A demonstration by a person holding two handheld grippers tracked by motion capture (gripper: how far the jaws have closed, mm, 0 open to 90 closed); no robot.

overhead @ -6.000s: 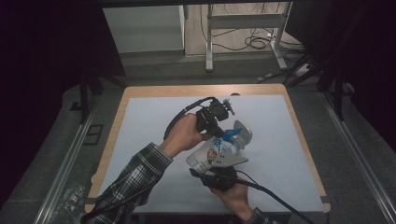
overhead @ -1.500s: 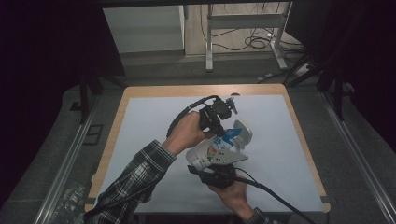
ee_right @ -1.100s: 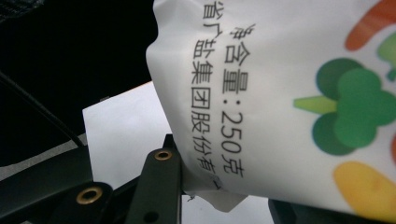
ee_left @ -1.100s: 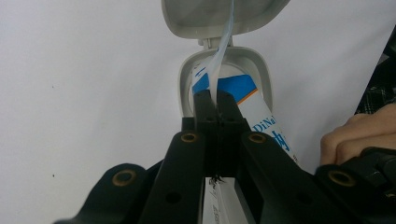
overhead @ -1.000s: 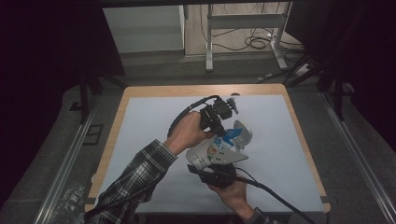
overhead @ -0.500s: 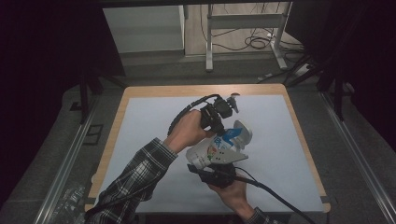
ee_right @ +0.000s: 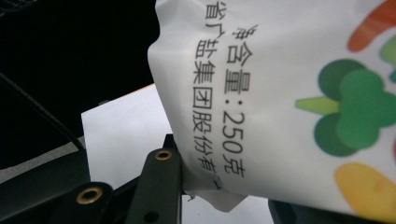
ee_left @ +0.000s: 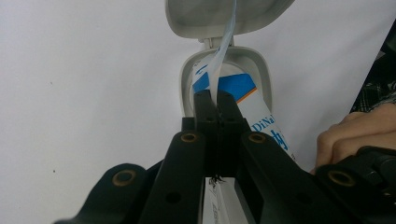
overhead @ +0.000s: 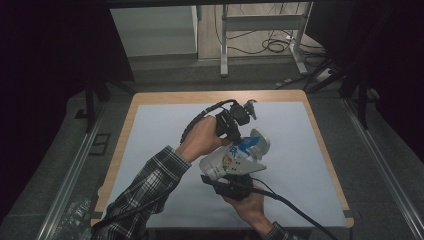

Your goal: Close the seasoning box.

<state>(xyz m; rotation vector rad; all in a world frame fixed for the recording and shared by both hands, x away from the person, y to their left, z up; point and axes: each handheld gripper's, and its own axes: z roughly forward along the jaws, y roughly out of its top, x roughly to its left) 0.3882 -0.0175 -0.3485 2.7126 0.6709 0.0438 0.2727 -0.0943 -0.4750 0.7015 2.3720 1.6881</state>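
Both tongs on the pouch, centre of frame.

Your left tongs (ee_left: 215,100) are pressed together, pinching the thin strip (ee_left: 223,51) that comes out of the pouch (overhead: 231,160) mouth under the open grey flip lid (ee_left: 224,16). Your right tongs (ee_right: 219,186) pinch the pouch's bottom end, holding it just above the worktop (overhead: 310,150), a little below centre in the high view.

"250" and "dina" on pouch (ee_right: 280,93)
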